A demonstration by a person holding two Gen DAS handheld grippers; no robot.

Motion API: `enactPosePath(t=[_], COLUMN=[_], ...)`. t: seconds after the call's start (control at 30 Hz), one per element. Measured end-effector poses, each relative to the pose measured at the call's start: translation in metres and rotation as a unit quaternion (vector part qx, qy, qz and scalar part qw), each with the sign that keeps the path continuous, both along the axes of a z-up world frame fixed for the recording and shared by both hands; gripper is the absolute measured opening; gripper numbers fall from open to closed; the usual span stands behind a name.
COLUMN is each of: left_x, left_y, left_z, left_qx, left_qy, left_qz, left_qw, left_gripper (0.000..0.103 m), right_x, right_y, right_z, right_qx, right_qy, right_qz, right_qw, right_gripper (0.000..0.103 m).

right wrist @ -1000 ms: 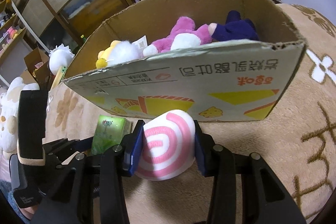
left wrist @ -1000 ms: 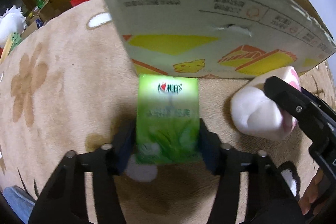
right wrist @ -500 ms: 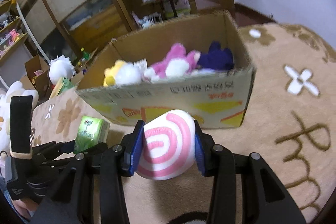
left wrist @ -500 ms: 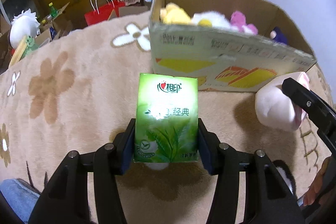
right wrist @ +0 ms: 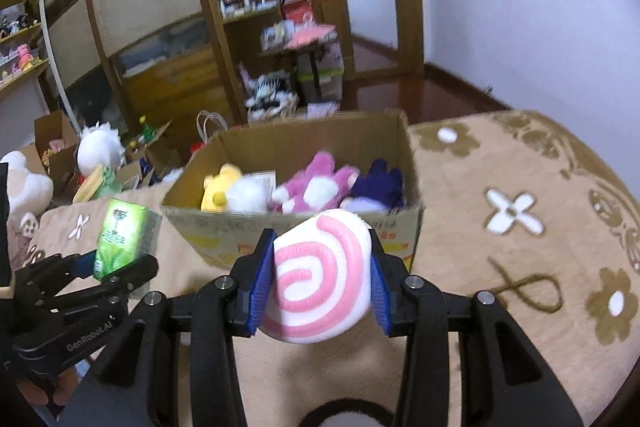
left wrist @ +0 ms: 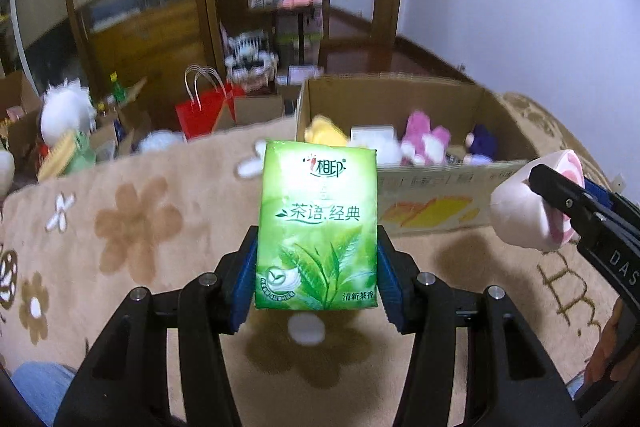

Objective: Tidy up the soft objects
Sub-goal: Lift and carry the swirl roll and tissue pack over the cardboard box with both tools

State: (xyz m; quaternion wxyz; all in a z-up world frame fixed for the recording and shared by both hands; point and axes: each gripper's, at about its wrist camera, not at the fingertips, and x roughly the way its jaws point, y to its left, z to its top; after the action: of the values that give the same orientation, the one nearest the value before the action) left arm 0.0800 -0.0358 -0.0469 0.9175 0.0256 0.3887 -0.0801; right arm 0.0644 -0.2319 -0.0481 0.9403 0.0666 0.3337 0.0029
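Observation:
My left gripper [left wrist: 317, 275] is shut on a green tissue pack [left wrist: 318, 223], held upright above the tan flowered blanket [left wrist: 132, 227]. A white plush roll with a pink spiral [right wrist: 320, 275] sits squeezed between the blue pads of my right gripper [right wrist: 318, 277], also lifted off the blanket. Ahead of both stands an open cardboard box [right wrist: 296, 143] holding a yellow and white plush [right wrist: 230, 193], a pink plush [right wrist: 320, 183] and a dark purple plush [right wrist: 380, 183]. The right gripper with the roll [left wrist: 528, 211] shows at the right edge of the left wrist view, and the tissue pack [right wrist: 122, 237] shows left in the right wrist view.
Beyond the blanket's far edge lie a red paper bag [left wrist: 208, 111], small cardboard boxes and white stuffed toys [right wrist: 98, 151]. Wooden shelving [right wrist: 224, 27] and a white wall [right wrist: 520, 7] stand behind. Blanket lies open to the right of the box.
Both grippers have risen with their loads and tilted up. The box, close and seen from its side before, now lies lower and farther, with its inside and the room behind in view.

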Motion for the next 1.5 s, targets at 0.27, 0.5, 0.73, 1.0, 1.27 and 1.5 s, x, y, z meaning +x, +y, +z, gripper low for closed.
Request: enactPosePath(t=[0.27,0.5,0.73,1.0,1.27,1.5], left_x=[-0.001,0.007,0.039,0.07,0.081,0.086], left_y=[-0.001,-0.008,-0.024,-0.044,-0.047,-0.042], left_z=[0.028,0.058,0.064,0.059,0.06,0.059], left_qx=[0.005,0.011,-0.008,0.015,0.033,0.029], left_qy=[-0.069,-0.134,-0.139,-0.148,-0.16,-0.159], left_qz=[0.008,-0.001,-0.004,-0.016,-0.011,-0.006], left_qw=[0.9976,0.9909,0.9902,0.9888,0.9865,0.9869], left_gripper=[0.051,0.051,0.051,0.052,0.052,0.052], right_x=[-0.01,-0.003,0.014,0.035,0.056,0.069], right_y=[0.005,0.0,-0.017,-0.023,-0.015,-0.007], right_z=[0.037,0.045,0.033,0.029,0.028,0.022], right_qx=[-0.036,-0.029,0.014,0.02,0.013,0.001], right_qy=[-0.061,-0.081,-0.082,-0.092,-0.093,-0.085], right_qz=[-0.01,-0.02,-0.027,-0.025,-0.006,0.003], right_qw=[0.997,0.996,0.996,0.995,0.996,0.996], right_gripper=[0.043,0.043,0.043,0.043,0.044,0.045])
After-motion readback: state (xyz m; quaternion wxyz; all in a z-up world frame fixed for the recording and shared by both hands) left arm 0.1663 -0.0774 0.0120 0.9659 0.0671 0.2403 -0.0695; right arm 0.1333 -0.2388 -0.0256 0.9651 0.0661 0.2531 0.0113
